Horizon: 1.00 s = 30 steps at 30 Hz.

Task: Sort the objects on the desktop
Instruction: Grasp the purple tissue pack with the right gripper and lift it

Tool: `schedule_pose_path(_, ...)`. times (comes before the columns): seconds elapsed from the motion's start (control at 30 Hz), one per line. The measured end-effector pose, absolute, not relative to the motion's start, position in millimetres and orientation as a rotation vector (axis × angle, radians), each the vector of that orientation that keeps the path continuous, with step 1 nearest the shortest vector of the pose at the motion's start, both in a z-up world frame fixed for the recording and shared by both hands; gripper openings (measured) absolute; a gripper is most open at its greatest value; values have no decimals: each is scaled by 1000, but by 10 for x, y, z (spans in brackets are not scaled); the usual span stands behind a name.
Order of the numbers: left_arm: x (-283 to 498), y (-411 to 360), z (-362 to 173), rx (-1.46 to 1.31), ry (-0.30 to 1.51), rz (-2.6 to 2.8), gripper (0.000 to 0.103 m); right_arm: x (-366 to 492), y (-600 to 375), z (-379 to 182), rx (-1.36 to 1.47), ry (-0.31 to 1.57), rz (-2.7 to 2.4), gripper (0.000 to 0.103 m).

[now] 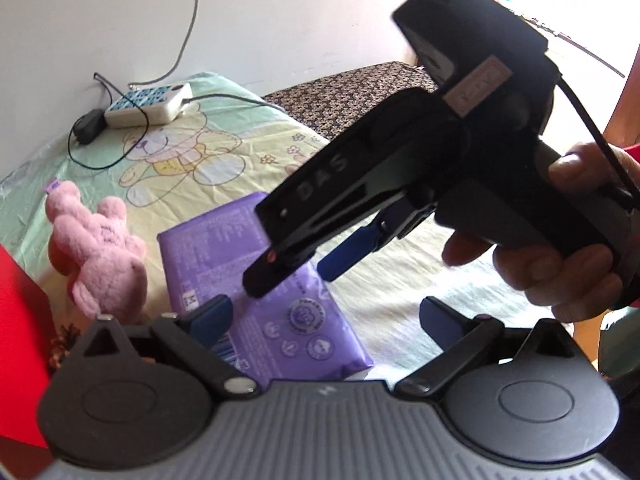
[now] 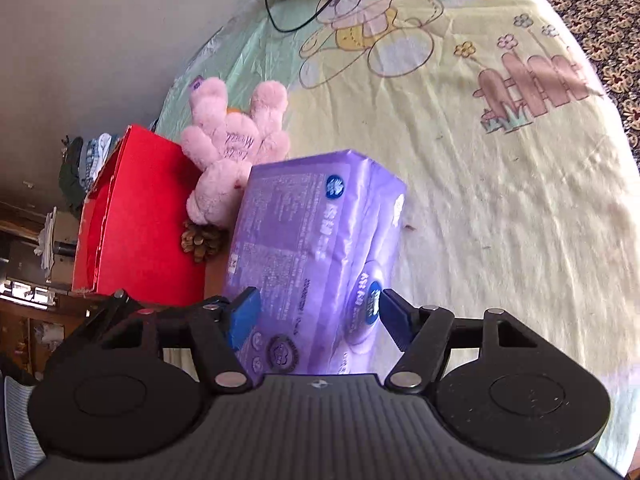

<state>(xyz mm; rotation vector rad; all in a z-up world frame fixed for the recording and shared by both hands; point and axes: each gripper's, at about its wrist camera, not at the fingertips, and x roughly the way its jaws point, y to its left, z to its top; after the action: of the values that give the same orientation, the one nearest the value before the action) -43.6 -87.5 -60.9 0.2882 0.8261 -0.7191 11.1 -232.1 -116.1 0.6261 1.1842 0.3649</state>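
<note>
While the right gripper (image 2: 316,316) pinches the purple tissue pack (image 2: 316,248) between its blue pads on the cartoon bedsheet (image 2: 500,208), the left gripper (image 1: 324,320) hangs spread wide above it. Just beside the pack lie a pink plush toy (image 2: 236,144) and a red box (image 2: 136,216).

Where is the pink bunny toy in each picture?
Left wrist view: the pink bunny toy lies at the left, between the red box and the purple pack.
Right wrist view: it is up left of centre, above the purple pack, against the red box.
Shared landmark: the bear drawing on the sheet.
</note>
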Motion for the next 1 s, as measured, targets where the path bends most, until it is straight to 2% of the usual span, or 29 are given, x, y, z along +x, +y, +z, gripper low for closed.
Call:
schedule_pose_path(0.17, -354, -598, -519, 220, 820, -647, 100, 155, -2453, -1090, 661, 1126, 316, 76)
schedule_pose_path(0.3, -186, -456, -598, 131, 862, -616, 100, 219, -2403, -1110, 662, 1123, 327, 76)
schedule_pose_path(0.43, 41, -471, -863, 17, 968, -625, 90, 301, -2355, -1202, 694, 1143, 317, 76)
schedule_pose_path(0.57, 73, -514, -978, -34, 991, -603, 97, 324, -2309, -1294, 724, 1165, 317, 78)
schedule_pose_path(0.77, 97, -612, -985, -16, 1006, -570, 99, 322, -2295, -1341, 725, 1172, 312, 79)
schedule_pose_path(1.0, -8, -655, -940, 21, 989, -567, 98, 242, -2319, -1325, 745, 1157, 310, 75)
